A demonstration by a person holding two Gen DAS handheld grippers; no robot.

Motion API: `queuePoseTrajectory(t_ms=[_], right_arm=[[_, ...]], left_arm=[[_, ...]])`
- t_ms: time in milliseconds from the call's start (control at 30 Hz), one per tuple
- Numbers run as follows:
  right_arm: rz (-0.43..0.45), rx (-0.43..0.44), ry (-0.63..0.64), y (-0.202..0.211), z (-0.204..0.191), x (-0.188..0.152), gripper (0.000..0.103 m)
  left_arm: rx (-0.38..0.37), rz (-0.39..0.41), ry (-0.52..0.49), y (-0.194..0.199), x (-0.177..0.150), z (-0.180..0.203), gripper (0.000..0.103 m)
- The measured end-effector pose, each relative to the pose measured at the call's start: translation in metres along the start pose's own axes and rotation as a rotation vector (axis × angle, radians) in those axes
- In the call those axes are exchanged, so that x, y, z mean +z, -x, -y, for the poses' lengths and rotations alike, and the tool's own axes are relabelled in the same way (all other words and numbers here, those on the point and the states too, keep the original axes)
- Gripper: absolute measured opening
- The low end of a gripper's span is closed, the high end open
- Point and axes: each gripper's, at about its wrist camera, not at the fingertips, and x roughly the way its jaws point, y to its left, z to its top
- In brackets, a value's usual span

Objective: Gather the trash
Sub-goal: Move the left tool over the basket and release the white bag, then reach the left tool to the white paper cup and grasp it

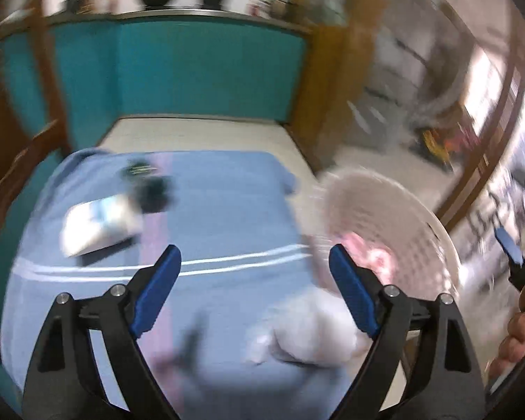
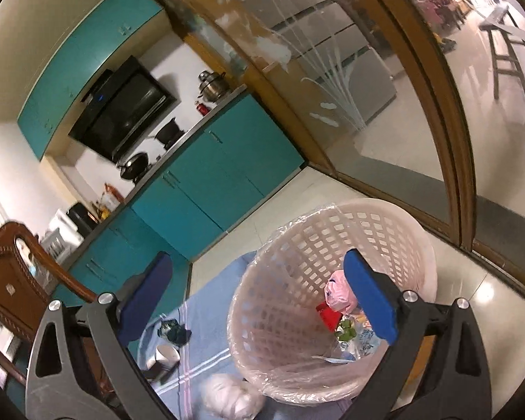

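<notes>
Cup [image 2: 166, 354] and wrapper [image 2: 174, 333] beside basket [image 2: 385, 210]

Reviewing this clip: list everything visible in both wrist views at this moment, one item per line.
Basket: one, pale pink lattice, clear liner, on the floor beside the cloth.
Trash in basket: several pieces, pink, red, green, at the bottom.
Cloth: one, light blue with white stripes, spread on the floor.
White crumpled bag: one, on the cloth near the basket.
Dark wrapper: one, dark green, on the cloth.
White cup: one, lying tipped on the cloth.
Cabinets: teal, along the wall.
Left gripper: black, blue pads, open, empty.
Right gripper: open, above the basket.
Hand: at the right edge.
</notes>
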Motion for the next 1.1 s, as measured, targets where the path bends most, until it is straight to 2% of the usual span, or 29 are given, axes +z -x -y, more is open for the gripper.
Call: queuePoseTrajectory(t_ms=[100, 167, 233, 333, 367, 467, 533, 567, 600, 633, 667, 733, 767, 867, 900, 933, 1000, 1033, 1100], right_arm=[[-0.108, -0.007, 0.088, -0.021, -0.012, -0.01, 0.096], [-0.25, -0.021, 0.214, -0.041, -0.031, -0.029, 0.096], [-0.375, 0.011, 0.344, -0.055, -0.054, -0.055, 0.095], [-0.482, -0.011, 0.683, -0.062, -0.099, -0.109, 0.091], [-0.5, -0.022, 0.746, -0.062, -0.106, -0.12, 0.09], [-0.6, -0.031, 0.824, -0.073, -0.111, -0.149, 0.071], [-0.672, -0.048, 0.849, -0.083, -0.108, -0.163, 0.042], [-0.698, -0.06, 0.867, -0.088, -0.107, -0.17, 0.035], [-0.703, -0.055, 0.866, -0.089, -0.107, -0.171, 0.022], [-0.681, -0.036, 0.84, -0.088, -0.109, -0.166, 0.016], [-0.644, -0.019, 0.802, -0.084, -0.111, -0.157, 0.015], [-0.526, 0.039, 0.684, -0.072, -0.113, -0.126, 0.015], [-0.417, 0.053, 0.621, -0.06, -0.109, -0.105, 0.015], [-0.249, -0.009, 0.515, -0.049, -0.086, -0.071, 0.017], [-0.226, -0.051, 0.481, -0.052, -0.074, -0.065, 0.025], [-0.218, -0.087, 0.459, -0.056, -0.066, -0.062, 0.044], [-0.223, -0.173, 0.409, -0.07, -0.043, -0.06, 0.075], [-0.223, -0.197, 0.393, -0.074, -0.038, -0.059, 0.075], [-0.249, -0.188, 0.373, -0.078, -0.036, -0.06, 0.075]], left_arm=[[0.081, -0.003, 0.088, 0.012, -0.002, -0.053, 0.087], [0.137, 0.002, 0.149, 0.016, -0.007, -0.083, 0.087], [0.174, -0.005, 0.195, 0.014, -0.011, -0.106, 0.088], [0.207, -0.04, 0.241, 0.001, -0.016, -0.126, 0.088], [0.226, -0.048, 0.244, -0.006, -0.018, -0.131, 0.088], [0.241, -0.061, 0.253, -0.016, -0.017, -0.142, 0.088], [0.254, -0.053, 0.243, -0.019, -0.01, -0.142, 0.088], [0.253, -0.047, 0.233, -0.022, -0.005, -0.141, 0.088], [0.253, -0.046, 0.228, -0.025, -0.001, -0.141, 0.088], [0.248, -0.046, 0.224, -0.029, 0.003, -0.14, 0.088], [0.245, -0.048, 0.219, -0.033, 0.008, -0.138, 0.088], [0.253, -0.056, 0.205, -0.044, 0.017, -0.132, 0.088], [0.253, -0.057, 0.202, -0.047, 0.02, -0.131, 0.088], [0.261, -0.069, 0.19, -0.058, 0.029, -0.124, 0.089], [0.265, -0.074, 0.189, -0.062, 0.031, -0.123, 0.089], [0.268, -0.072, 0.186, -0.065, 0.033, -0.122, 0.089], [0.283, -0.084, 0.176, -0.073, 0.035, -0.121, 0.089], [0.294, -0.093, 0.175, -0.077, 0.035, -0.121, 0.089], [0.302, -0.105, 0.188, -0.084, 0.037, -0.125, 0.089]])
